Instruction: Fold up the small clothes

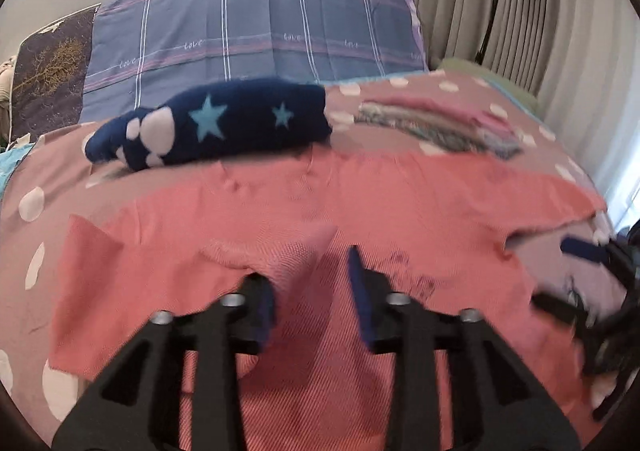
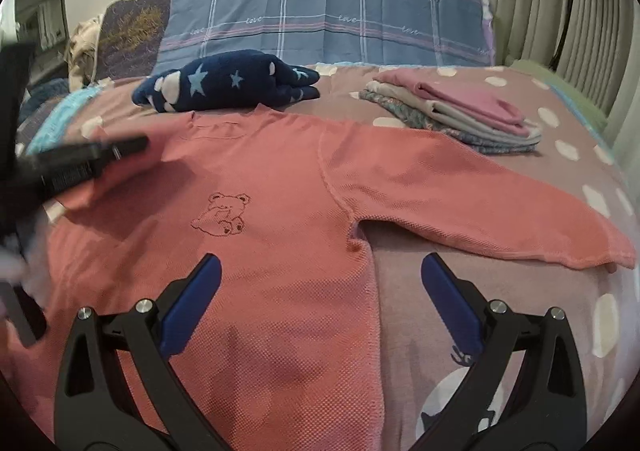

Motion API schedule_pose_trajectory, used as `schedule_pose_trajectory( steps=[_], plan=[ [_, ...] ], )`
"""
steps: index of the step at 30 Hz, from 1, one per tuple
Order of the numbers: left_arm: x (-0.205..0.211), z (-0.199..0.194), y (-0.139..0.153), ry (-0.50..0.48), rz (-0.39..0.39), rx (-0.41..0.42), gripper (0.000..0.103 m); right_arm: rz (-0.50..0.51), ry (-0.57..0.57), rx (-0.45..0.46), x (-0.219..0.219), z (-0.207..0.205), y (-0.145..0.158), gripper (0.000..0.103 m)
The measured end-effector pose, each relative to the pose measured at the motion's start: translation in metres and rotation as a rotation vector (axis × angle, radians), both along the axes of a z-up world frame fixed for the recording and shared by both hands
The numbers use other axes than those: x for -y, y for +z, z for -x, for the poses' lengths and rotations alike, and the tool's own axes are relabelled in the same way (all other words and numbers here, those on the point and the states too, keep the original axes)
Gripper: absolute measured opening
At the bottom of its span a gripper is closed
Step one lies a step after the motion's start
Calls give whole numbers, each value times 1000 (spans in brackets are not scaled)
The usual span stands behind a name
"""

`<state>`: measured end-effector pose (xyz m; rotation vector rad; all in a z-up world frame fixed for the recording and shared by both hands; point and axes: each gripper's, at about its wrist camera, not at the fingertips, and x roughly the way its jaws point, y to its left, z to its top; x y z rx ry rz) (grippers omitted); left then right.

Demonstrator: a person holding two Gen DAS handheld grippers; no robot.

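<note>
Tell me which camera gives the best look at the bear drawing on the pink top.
The right wrist view: the bear outline sits sharp and unobstructed on the chest of the pink top. In the left wrist view it is only a dark, blurred smudge beside the left gripper.

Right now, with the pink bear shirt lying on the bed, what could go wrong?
The left gripper has only a small fold of the pink shirt between its open jaws, so the cloth might slip out. The right gripper straddles the shirt's side edge and could pinch the bedspread too. The outstretched sleeve lies near the folded pile and might nudge it.
</note>
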<state>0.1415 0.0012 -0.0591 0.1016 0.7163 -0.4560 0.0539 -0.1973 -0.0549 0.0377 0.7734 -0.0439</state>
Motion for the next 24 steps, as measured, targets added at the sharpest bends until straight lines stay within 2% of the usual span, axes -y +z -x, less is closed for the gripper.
schedule_pose_trajectory(
  steps=[2, 4, 6, 9, 11, 12, 15, 17, 21, 24],
  plan=[
    [-9, 13, 1, 3, -9, 21, 50, -104, 43, 7, 11, -5, 2, 80],
    [-16, 25, 4, 4, -19, 48, 63, -207, 105, -13, 16, -14, 4, 50],
    [-27, 34, 7, 17, -49, 82, 67, -319, 172, -63, 17, -28, 2, 39],
    [-47, 44, 2, 50, -89, 69, 67, -450, 244, -141, 11, -50, -4, 40],
    [-58, 45, -3, 62, -76, 35, 67, -509, 285, -211, -1, -68, -10, 50],
    [-62, 45, -6, 68, -76, 17, 67, -502, 300, -219, -9, -74, -11, 54],
    [-69, 45, -12, 102, -113, 13, 67, -378, 315, -214, -33, -82, -9, 64],
    [-77, 41, -12, 168, -149, 29, 67, -279, 364, -216, -59, -85, -5, 64],
    [-102, 39, -8, 276, -137, 26, 67, -20, 516, -170, -127, -79, -2, 71],
    [-118, 37, -14, 338, -153, 6, 67, 137, 503, -155, -161, -87, -17, 71]
  ],
)
